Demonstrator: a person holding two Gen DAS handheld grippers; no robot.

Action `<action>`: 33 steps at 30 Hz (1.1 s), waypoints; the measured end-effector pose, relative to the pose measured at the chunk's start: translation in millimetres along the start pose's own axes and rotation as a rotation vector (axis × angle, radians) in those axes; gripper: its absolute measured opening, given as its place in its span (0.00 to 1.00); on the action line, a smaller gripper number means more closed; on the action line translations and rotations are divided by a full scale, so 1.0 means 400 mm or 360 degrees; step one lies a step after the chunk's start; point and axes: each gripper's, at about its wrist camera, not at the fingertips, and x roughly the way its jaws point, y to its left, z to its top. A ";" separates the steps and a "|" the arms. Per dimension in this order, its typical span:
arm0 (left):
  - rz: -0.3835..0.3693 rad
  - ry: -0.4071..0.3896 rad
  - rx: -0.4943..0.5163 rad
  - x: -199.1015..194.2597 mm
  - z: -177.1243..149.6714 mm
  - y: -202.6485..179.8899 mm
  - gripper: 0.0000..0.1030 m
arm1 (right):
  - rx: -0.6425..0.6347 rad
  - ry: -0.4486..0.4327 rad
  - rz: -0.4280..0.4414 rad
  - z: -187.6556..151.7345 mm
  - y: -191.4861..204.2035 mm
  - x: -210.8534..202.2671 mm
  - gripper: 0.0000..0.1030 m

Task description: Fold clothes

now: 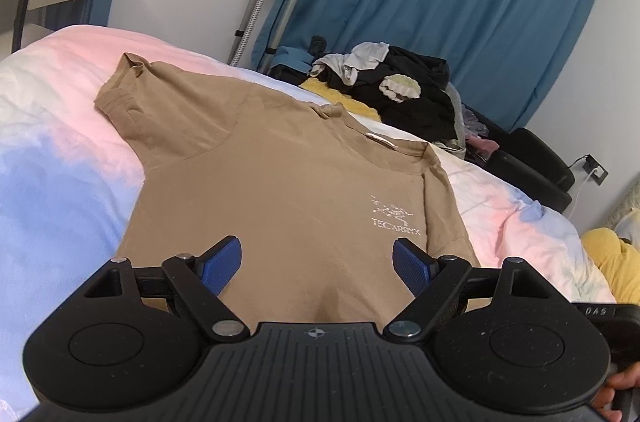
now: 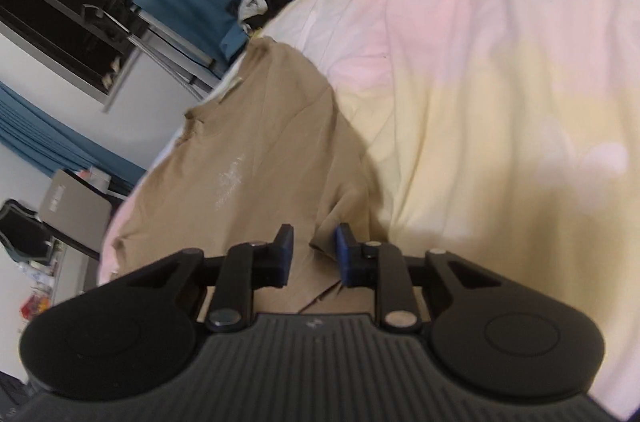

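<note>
Barely begun: tan T-shirt [image 1: 288,182] spread flat on pastel bedspread [image 1: 60,150], no fold made. Ahead of left gripper [image 1: 318,264], jaws wide apart, grasping nothing. Right gripper [image 2: 314,254] half parted around a raised hem, not clamped. All folds left to do

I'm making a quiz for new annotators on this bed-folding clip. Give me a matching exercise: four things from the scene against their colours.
Things:
1. T-shirt
2. curtain
3. pile of clothes
4. gripper pads

Colours:
A. teal blue
B. mostly black
C. tan
D. dark blue

Pairs: 1-C, 2-A, 3-B, 4-D. The T-shirt lies spread flat on the pastel bed sheet, with the pile of clothes beyond its far edge.
</note>
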 end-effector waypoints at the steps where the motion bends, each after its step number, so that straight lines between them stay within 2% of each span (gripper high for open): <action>1: 0.0006 -0.0003 0.0000 0.000 0.000 0.000 0.83 | 0.0001 -0.0002 -0.0037 -0.002 -0.007 0.004 0.26; 3: 0.0009 -0.0004 -0.0002 0.002 0.001 0.001 0.83 | 0.0018 -0.0007 -0.0081 -0.004 -0.023 0.012 0.42; 8: 0.0008 0.0011 0.0023 0.008 -0.002 -0.004 0.83 | 0.0064 -0.0007 -0.0093 -0.005 -0.048 0.028 0.45; 10: 0.0011 0.0020 0.0025 0.011 -0.003 -0.004 0.83 | 0.0120 -0.0002 -0.0087 -0.005 -0.062 0.035 0.39; 12: 0.0018 0.0025 0.0023 0.012 -0.005 -0.004 0.83 | 0.0140 -0.0026 -0.0097 -0.002 -0.064 0.031 0.10; 13: 0.0021 0.0024 0.0022 0.012 -0.006 -0.003 0.83 | 0.0145 -0.0053 -0.0102 0.001 -0.064 0.023 0.07; 17: 0.0034 0.0027 0.0008 0.014 -0.007 0.003 0.83 | 0.0076 -0.0204 -0.0049 0.049 -0.025 -0.024 0.03; 23: 0.0068 0.0070 0.0060 0.037 -0.018 -0.002 0.83 | -0.0165 -0.0491 -0.0066 0.219 0.070 -0.059 0.03; 27: 0.0079 0.0101 0.0088 0.059 -0.025 -0.004 0.83 | -0.0363 -0.0767 -0.0103 0.329 0.109 -0.082 0.02; 31: 0.0084 0.0158 0.0104 0.090 -0.036 -0.007 0.83 | -0.0449 -0.1058 -0.0128 0.401 0.082 -0.099 0.02; 33: 0.0087 0.0182 0.0110 0.107 -0.041 -0.012 0.83 | -0.0389 -0.1134 -0.0166 0.432 0.035 -0.087 0.02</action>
